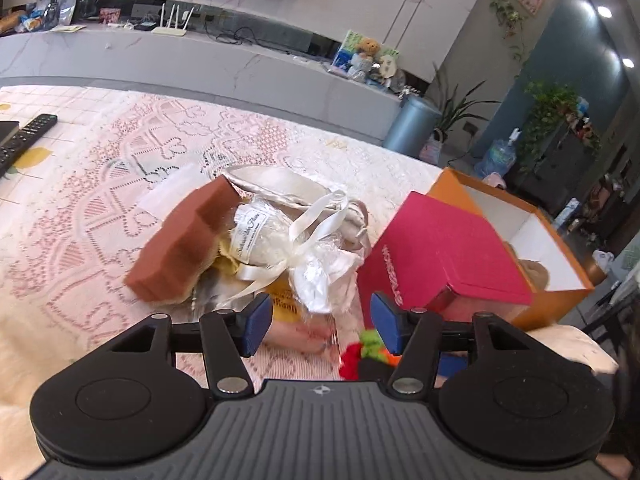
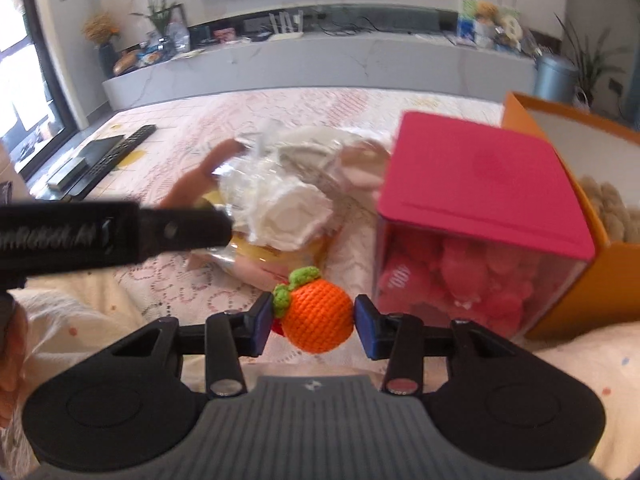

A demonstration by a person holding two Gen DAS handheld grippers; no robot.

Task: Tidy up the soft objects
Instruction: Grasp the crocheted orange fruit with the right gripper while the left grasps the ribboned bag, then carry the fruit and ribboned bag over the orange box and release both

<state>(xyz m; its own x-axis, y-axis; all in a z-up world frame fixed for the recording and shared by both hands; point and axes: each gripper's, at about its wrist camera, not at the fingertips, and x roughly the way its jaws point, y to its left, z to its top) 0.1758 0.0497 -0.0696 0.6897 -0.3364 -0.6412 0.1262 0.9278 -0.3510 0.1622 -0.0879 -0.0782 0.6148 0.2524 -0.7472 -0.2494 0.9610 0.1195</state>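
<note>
My right gripper (image 2: 314, 322) is shut on an orange crocheted fruit (image 2: 316, 312) with green leaves, held just above the lace cloth. The toy's leaves and a red bit show low in the left wrist view as the crocheted fruit (image 1: 370, 350). My left gripper (image 1: 320, 328) stands open over the cloth, with nothing pressed between its blue pads. Just beyond it lies a pile: a brown foam block (image 1: 184, 244), a white ribbon-tied bundle in clear wrap (image 1: 288, 248) and a yellow packet (image 1: 284, 304). The left gripper's black body (image 2: 112, 232) crosses the right wrist view.
A pink-lidded clear box (image 2: 452, 184) holding pink plush stands to the right. Behind it is an open orange box (image 1: 452, 188) with a beige plush (image 2: 608, 208) inside. A remote control (image 1: 24, 140) lies far left on the lace tablecloth (image 1: 100, 200). A grey bin (image 1: 412, 124) stands past the table.
</note>
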